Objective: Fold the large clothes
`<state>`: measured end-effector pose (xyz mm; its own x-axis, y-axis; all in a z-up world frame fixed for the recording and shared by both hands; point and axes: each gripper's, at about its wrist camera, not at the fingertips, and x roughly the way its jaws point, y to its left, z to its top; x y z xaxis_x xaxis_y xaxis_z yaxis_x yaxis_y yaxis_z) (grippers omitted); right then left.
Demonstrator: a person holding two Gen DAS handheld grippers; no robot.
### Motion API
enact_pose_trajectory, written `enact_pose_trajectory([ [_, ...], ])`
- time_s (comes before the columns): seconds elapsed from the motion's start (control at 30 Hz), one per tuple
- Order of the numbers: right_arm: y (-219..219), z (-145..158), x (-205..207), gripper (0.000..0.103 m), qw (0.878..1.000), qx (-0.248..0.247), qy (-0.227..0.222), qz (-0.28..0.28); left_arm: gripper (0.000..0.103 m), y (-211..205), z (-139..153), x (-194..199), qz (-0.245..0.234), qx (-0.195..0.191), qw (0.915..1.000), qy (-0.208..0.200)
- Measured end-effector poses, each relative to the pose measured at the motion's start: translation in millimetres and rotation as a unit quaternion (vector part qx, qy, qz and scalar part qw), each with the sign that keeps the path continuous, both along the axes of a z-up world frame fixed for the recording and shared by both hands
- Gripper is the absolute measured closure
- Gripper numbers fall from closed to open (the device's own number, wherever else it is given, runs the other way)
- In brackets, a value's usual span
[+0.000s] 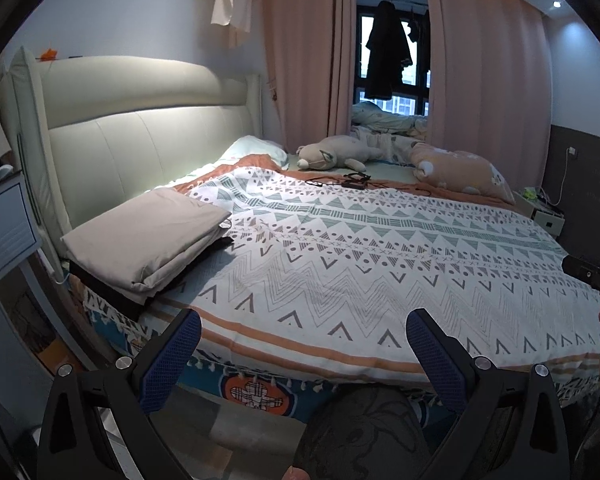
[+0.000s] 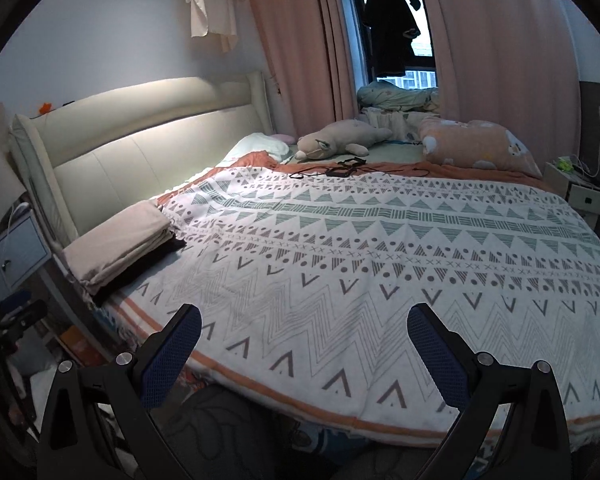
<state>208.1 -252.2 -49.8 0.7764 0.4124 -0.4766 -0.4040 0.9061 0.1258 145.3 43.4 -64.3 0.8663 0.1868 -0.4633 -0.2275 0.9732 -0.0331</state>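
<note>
A folded beige cloth lies on a folded black garment at the bed's left edge near the headboard; both also show in the right wrist view, the beige cloth above the black garment. A large white patterned blanket covers the bed, also in the right wrist view. My left gripper is open and empty above the bed's near edge. My right gripper is open and empty over the blanket's near edge, far right of the folded pile.
A plush toy, a peach pillow and black cables lie at the far side. The cream headboard is at left, with a bedside cabinet beside it. Pink curtains frame the window. My patterned knee is below.
</note>
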Motion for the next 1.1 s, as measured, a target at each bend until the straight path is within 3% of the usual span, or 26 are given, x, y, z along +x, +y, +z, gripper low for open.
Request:
enact_pose_trajectory([
  [0.3,-36,-3,-63,0.0,0.999,0.012,-0.017,-0.03,0.001,-18,5,-46,-0.023,0.006,0.9993,-0.028],
  [0.67,-56,-13,-113,0.0,0.999,0.015,-0.03,-0.036,0.001,-34,5,-86,-0.039,0.0,0.997,-0.066],
  [1.1,-67,-11,-129,0.0,0.998,0.018,-0.045,-0.042,0.001,-40,-1,-94,-0.04,-0.005,0.9968,-0.069],
])
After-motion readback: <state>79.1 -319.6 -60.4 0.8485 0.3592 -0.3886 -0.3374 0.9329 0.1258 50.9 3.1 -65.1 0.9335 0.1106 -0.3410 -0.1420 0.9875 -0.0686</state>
